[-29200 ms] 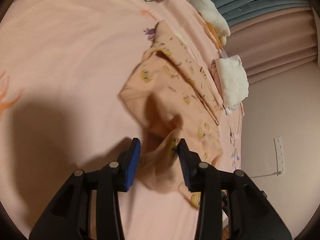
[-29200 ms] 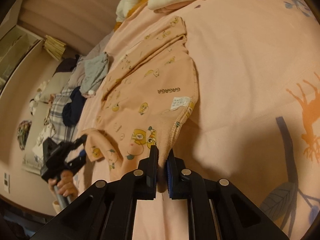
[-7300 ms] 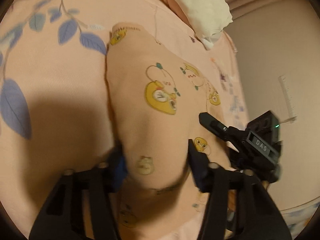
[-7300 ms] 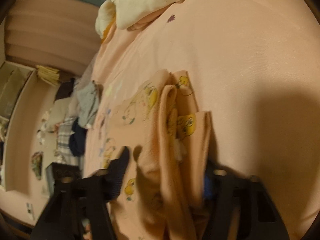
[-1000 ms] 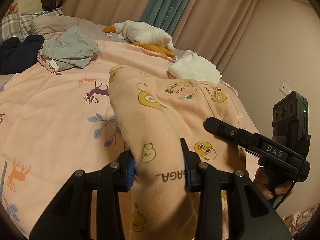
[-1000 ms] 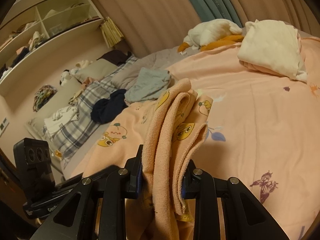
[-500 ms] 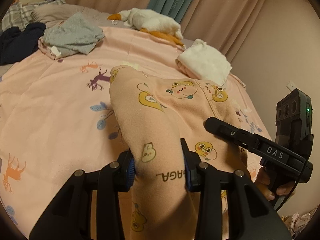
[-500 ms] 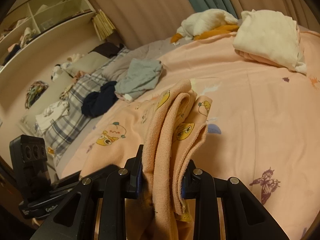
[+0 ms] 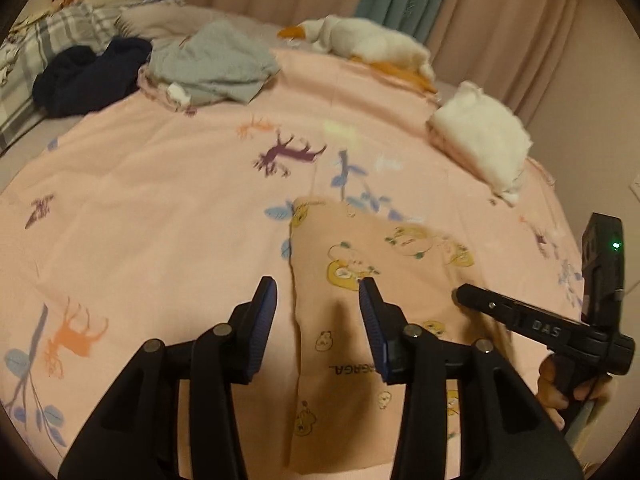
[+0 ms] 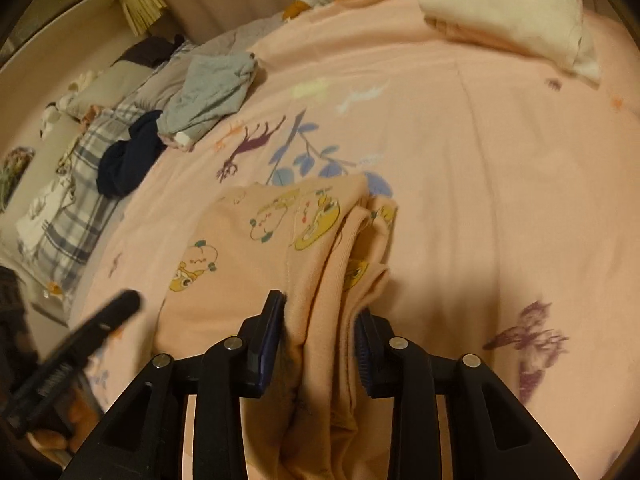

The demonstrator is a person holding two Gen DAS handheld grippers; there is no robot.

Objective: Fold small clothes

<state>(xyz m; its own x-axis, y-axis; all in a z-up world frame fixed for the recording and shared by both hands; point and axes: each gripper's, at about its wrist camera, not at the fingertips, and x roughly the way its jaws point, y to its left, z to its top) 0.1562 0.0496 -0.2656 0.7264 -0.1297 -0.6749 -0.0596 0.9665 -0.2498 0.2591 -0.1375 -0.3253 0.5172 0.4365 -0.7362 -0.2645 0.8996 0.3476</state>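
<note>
Pink bedsheet [image 9: 160,216] bears folded garment [image 9: 360,264]; its near end cut off.

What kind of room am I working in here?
Most likely a bedroom. The clothes lie on a bed with a pink printed sheet, a plaid pillow sits at its far end, and curtains hang behind it.

Left gripper [image 9: 318,300]: matte black forked frame, two fingers faced with ribbed blue pads [image 9: 264,312]; round silver screws at the joints. Right gripper [image 10: 320,318]: same black build, blue pads, silver screws. Seen from the left wrist view, its side carries white lettering "DAS" and a black box with a small green light. Bare hand [image 9: 564,384] on its black handle; no sleeve visible.
</note>
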